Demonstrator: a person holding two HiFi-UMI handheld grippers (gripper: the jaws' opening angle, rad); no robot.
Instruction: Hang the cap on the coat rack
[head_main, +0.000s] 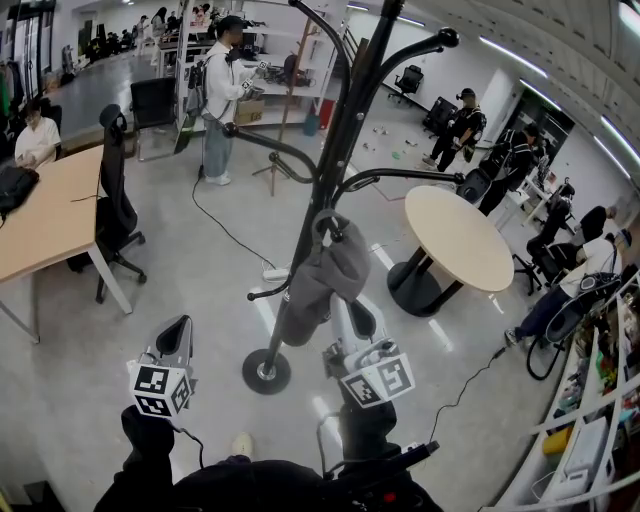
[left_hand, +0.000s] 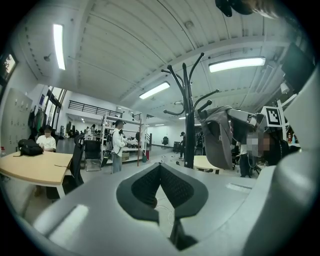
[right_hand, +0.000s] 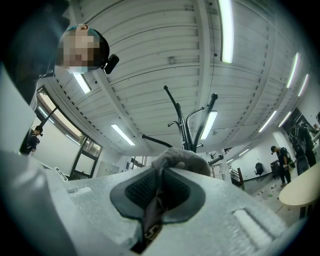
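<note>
Grey fabric cap (head_main: 325, 275), likely light and floppy, pinched at its edge by right gripper (right_hand: 159, 192) beside black metal coat rack (head_main: 330, 150); left gripper (left_hand: 161, 185) closed, empty.

No words, numbers, brands or signs are legible in any of the 3 views.

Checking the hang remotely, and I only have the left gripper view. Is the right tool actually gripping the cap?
Observer: Yes. The right gripper view shows the right tool shut on a fold of the cap.
Operator: Is the cap on a hook?
Observer: In the head view it lies against the coat rack pole, its top just under a curled hook. I cannot tell whether it is hooked.
Operator: Left tool near it?
Observer: No. The left tool sits apart, left of the rack's base.
</note>
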